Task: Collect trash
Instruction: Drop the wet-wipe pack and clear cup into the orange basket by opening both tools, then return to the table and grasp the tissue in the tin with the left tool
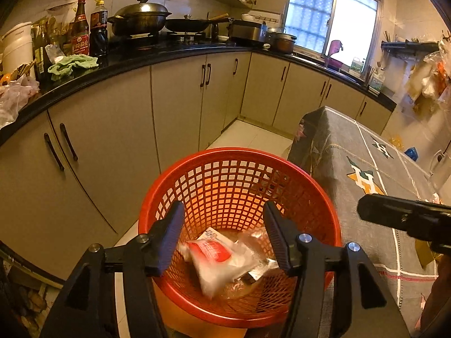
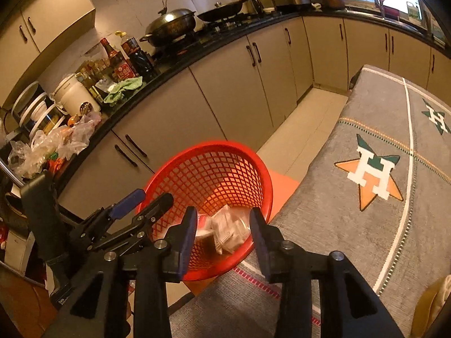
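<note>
Both grippers hang over the red mesh basket [image 1: 239, 225] beside the grey-clothed table [image 1: 366, 169]: left gripper [image 1: 222, 239] and right gripper [image 2: 222, 242] jaws apart, nothing pinched. A red-and-white wrapper [image 1: 217, 259], blurred, and clear plastic trash [image 2: 228, 231] appear to lie inside the basket.

You are looking through warm, dim fisheye views — window [image 1: 332, 19] glaring white, edges bending, falling wrapper [image 1: 217, 259] blurring.
</note>
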A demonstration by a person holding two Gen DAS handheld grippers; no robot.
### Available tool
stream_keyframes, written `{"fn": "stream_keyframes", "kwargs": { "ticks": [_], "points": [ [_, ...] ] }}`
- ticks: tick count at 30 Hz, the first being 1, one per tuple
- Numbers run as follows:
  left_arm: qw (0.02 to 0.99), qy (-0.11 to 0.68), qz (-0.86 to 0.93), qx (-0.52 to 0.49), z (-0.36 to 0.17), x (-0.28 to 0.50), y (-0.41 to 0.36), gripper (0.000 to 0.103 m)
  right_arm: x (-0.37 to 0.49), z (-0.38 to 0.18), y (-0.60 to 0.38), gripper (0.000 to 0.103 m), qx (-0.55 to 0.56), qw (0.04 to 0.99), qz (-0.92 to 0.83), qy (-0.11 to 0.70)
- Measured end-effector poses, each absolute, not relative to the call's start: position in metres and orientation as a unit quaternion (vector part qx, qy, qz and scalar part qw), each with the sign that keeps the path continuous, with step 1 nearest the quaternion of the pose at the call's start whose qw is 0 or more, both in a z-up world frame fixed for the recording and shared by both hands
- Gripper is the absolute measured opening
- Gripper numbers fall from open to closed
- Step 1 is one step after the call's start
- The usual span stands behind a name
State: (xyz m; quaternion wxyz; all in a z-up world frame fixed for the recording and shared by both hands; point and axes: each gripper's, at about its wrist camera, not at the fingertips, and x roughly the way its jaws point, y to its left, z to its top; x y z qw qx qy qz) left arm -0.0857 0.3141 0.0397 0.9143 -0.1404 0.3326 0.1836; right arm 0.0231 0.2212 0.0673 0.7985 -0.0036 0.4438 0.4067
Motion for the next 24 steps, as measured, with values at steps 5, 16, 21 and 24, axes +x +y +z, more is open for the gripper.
{"fn": "stream_keyframes", "kwargs": {
  "ticks": [5, 16, 21, 24],
  "points": [
    [0.919, 0.326, 0.176, -0.138, 0.046, -0.093, 0.306, 0.057, 0.017, 0.072, 0.202, 0.042, -0.005, 0.810, 0.394, 0.435],
    [0.933, 0.324, 0.120, -0.104, 0.060, -0.095, 0.244, 0.061, -0.005, 0.072, 0.136, 0.042, -0.003, 0.829, 0.355, 0.432],
    [0.934, 0.335, 0.090, -0.088, 0.061, -0.088, 0.209, 0.061, -0.015, 0.076, 0.092, 0.042, 0.009, 0.840, 0.336, 0.425],
    [0.934, 0.345, 0.064, -0.075, 0.061, -0.081, 0.182, 0.061, -0.018, 0.076, 0.059, 0.042, 0.026, 0.847, 0.320, 0.425]
  ]
}}
